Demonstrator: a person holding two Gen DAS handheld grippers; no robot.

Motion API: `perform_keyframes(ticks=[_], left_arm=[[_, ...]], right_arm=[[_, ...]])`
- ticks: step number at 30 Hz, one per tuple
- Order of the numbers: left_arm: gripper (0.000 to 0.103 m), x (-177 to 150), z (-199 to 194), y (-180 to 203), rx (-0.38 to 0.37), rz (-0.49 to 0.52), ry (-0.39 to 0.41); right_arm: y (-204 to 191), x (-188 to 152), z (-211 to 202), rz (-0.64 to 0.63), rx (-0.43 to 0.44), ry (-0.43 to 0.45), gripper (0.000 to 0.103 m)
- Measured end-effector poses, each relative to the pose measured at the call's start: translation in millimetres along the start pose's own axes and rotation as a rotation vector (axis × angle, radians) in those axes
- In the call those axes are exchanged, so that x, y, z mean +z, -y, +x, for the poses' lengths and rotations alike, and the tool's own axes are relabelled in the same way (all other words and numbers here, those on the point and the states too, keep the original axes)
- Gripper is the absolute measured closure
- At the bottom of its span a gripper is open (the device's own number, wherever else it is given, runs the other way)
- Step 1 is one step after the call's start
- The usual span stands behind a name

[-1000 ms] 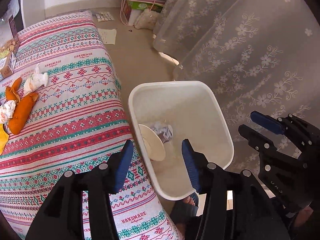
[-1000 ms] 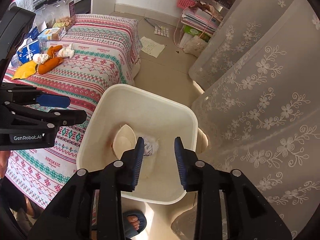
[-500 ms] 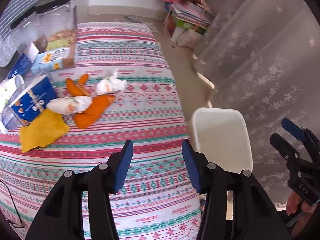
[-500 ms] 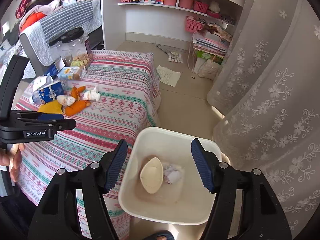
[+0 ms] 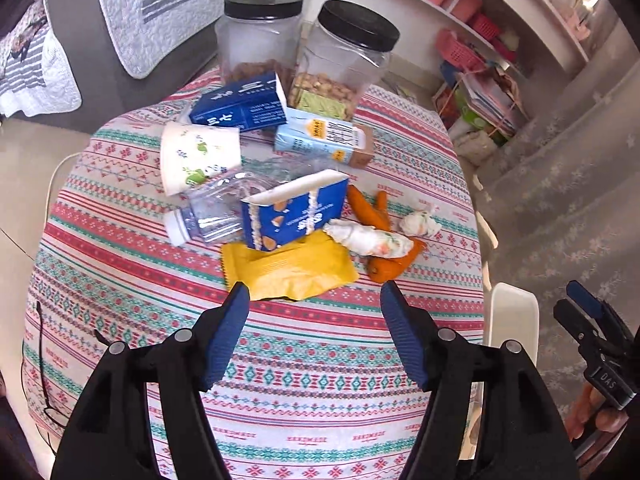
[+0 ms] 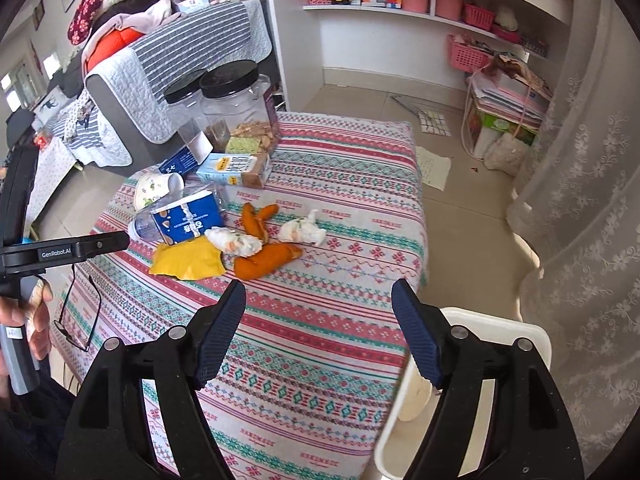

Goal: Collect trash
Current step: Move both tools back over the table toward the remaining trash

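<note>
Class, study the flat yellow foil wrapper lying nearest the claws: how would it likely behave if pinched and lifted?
The flat yellow foil wrapper looks creased and nearly empty, so it is probably very light and floppy, sagging from a pinch. Its glossy film may slip between pads. One edge seems tucked under the torn blue snack box, which might shift as the wrapper comes away.

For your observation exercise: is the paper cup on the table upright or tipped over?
Tipped over. The paper cup lies on its side on the table, its open mouth facing sideways in the right wrist view.

white bin (image 6: 496, 322) mostly hidden, carton print unreadable
</note>
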State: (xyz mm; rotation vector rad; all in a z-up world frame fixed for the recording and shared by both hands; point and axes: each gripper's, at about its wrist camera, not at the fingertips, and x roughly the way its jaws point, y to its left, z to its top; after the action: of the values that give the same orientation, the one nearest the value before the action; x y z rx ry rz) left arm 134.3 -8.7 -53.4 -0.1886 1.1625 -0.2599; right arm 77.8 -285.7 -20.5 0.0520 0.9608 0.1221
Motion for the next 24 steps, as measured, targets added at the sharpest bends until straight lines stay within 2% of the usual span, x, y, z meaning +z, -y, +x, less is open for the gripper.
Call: perform_keyframes(ticks=[4,8,13,19,24], left_arm=[[0.032,2,-5,-9,0.041,0.040,0.019],[0.031,4,2,-21,0.085,0.058,0.009],[0.031,11,5,-28,0.178,0.115,0.056],[0.031,15,20,-24,0.219,0.190,0.058],[0.031,20,36,-36,0.235,0.180,0.036]], right_arm=[[-17,6,22,-0.001,0.022,-0.029,0.030],[-33,10,38,-0.039,0.027,-0.033,0.030],[-50,15,55,-0.085,0.052,-0.029,0.030],[-71,18,79,-0.164,0.049,-0.032,0.030],[-83,16,99,-0.229,0.024,-0.051,0.030]])
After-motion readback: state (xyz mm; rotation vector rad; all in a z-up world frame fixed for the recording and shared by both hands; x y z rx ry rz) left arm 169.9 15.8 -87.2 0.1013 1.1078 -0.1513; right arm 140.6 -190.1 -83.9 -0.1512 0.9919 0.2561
